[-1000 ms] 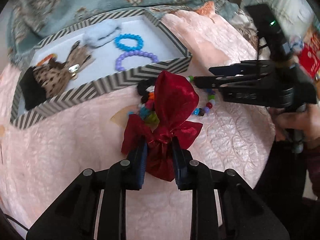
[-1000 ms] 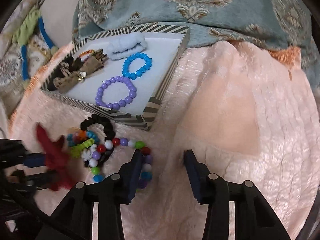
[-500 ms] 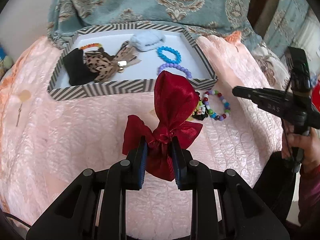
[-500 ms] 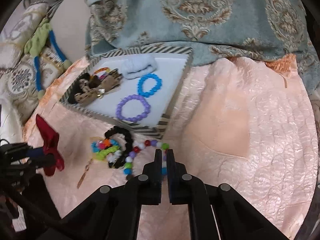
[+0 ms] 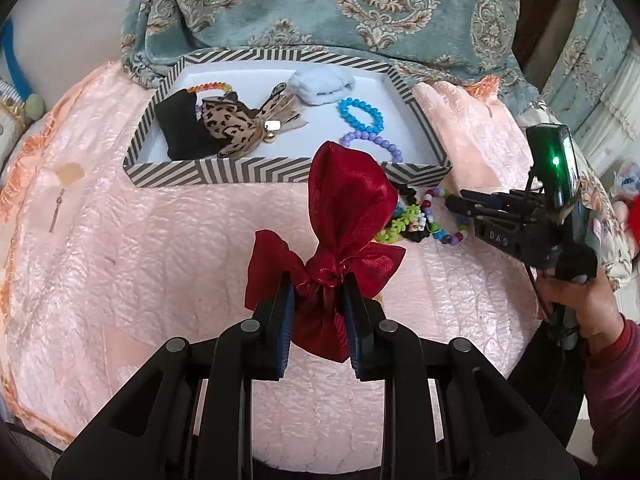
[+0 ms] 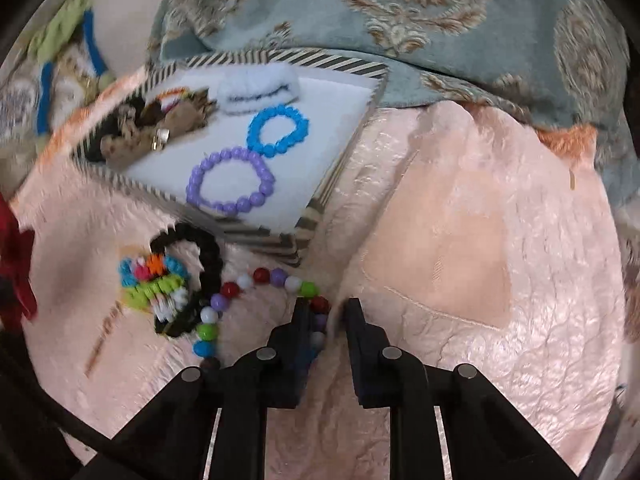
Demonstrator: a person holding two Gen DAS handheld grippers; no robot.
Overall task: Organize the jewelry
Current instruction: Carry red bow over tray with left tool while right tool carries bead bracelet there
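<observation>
Your left gripper [image 5: 318, 292] is clamping the red pouch [image 5: 344, 216] above the pink cloth [image 5: 160, 264]. Your right gripper [image 6: 326, 314], jaws just opening slightly, is straddling the multicolored bead bracelet [image 6: 260, 278] beside the striped tray [image 6: 320, 200].

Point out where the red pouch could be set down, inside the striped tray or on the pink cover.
In the striped tray, the white floor along the front wall, between the leopard bow and the purple bracelet, is bare. The pink cover lies open left of the red pouch. Crowded: the tray's left end, and the bead pile outside its front right corner.
</observation>
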